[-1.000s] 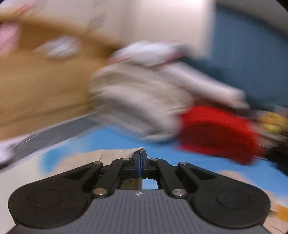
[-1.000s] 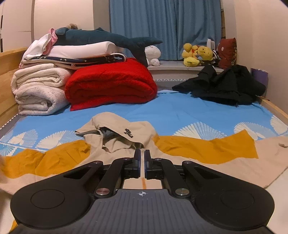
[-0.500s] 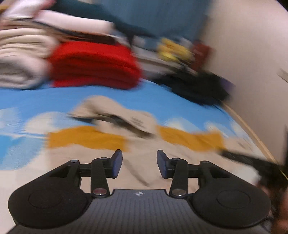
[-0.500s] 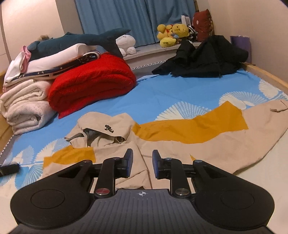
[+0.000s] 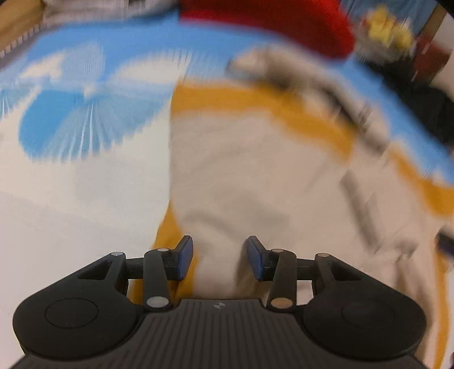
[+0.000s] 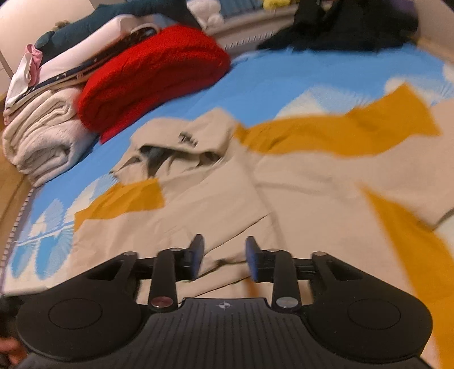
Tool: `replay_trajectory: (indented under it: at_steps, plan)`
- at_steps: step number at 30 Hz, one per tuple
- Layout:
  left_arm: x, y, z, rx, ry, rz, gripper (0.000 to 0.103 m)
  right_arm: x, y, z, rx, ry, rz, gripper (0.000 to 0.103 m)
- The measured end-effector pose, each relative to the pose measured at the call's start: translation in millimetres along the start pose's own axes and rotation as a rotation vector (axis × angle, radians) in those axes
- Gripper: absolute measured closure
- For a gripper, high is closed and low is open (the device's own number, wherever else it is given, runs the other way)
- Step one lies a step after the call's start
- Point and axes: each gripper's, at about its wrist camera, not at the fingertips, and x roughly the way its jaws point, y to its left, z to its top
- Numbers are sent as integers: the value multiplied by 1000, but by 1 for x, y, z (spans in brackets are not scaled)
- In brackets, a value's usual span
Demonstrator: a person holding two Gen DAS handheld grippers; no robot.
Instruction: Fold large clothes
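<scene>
A large beige coat with mustard panels (image 6: pixel 298 181) lies spread on the blue patterned bedsheet (image 6: pixel 283 79), its collar (image 6: pixel 181 142) rumpled toward the far side. In the blurred left wrist view the same coat (image 5: pixel 241 170) fills the middle. My left gripper (image 5: pixel 220 258) points steeply down over the coat's left edge, open, with beige cloth showing behind the gap and no pad pressing on it. My right gripper (image 6: pixel 224 255) hangs over a fold near the coat's middle. Its jaws are opening, and nothing is pinched between them.
A folded red blanket (image 6: pixel 153 71) and a stack of white bedding (image 6: pixel 42 136) sit at the far left. Dark clothes (image 6: pixel 354 25) are heaped at the far right. A wooden bed frame (image 6: pixel 11 181) runs along the left. Blurred soft toys (image 5: pixel 388 25) sit beyond.
Both grippers went from shut to open. Both tipped downward and came closer to the coat. The left view swung from the bedding pile to the coat's left side.
</scene>
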Motion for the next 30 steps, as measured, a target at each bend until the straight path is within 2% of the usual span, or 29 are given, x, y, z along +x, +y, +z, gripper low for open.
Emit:
replay_trajectory:
  at_steps: [2, 4, 10, 11, 12, 13, 15, 17, 19, 20, 21, 23, 25, 26, 27, 28, 30]
  plan:
    - [11, 4, -4, 23, 35, 44, 54, 16, 2, -2, 31, 47, 44, 59]
    - [11, 8, -3, 9, 41, 39, 53, 31, 4, -4, 62, 79, 64, 58]
    - [3, -2, 5, 77, 8, 61, 53, 77, 0, -10, 218, 162, 82, 58]
    - [6, -3, 6, 89, 9, 66, 53, 78, -2, -11, 238, 155, 80, 64]
    - [6, -5, 6, 97, 9, 71, 53, 79, -3, -10, 252, 140, 79, 83]
    - [8, -9, 8, 102, 8, 74, 53, 78, -4, -9, 264, 118, 89, 90]
    - [7, -11, 9, 107, 0, 68, 53, 61, -9, -4, 326, 5, 141, 96]
    - [4, -13, 12, 106, -16, 59, 53, 22, -17, 4, 372, -220, 129, 97]
    - [0, -15, 15, 111, -35, 58, 53, -14, -29, 11, 390, -420, 75, 97]
    - [-1, -16, 15, 112, -42, 59, 53, -27, -39, 15, 406, -479, 18, 96]
    - [-3, -17, 15, 110, -47, 59, 53, -34, -48, 19, 423, -499, -41, 94]
    - [-4, -18, 15, 100, -54, 49, 52, -38, -69, 22, 451, -483, -140, 94]
    - [-5, -20, 15, 98, -63, 50, 49, -29, -84, 23, 482, -411, -173, 93]
    - [-5, -21, 15, 97, -66, 53, 49, -23, -89, 24, 487, -356, -187, 85]
    - [-4, -23, 15, 98, -63, 56, 49, -16, -94, 22, 497, -311, -206, 71]
    - [-3, -24, 15, 98, -60, 57, 49, -13, -99, 19, 520, -293, -214, 65]
    - [0, -26, 16, 94, -56, 63, 47, -10, -108, 15, 592, -279, -225, 63]
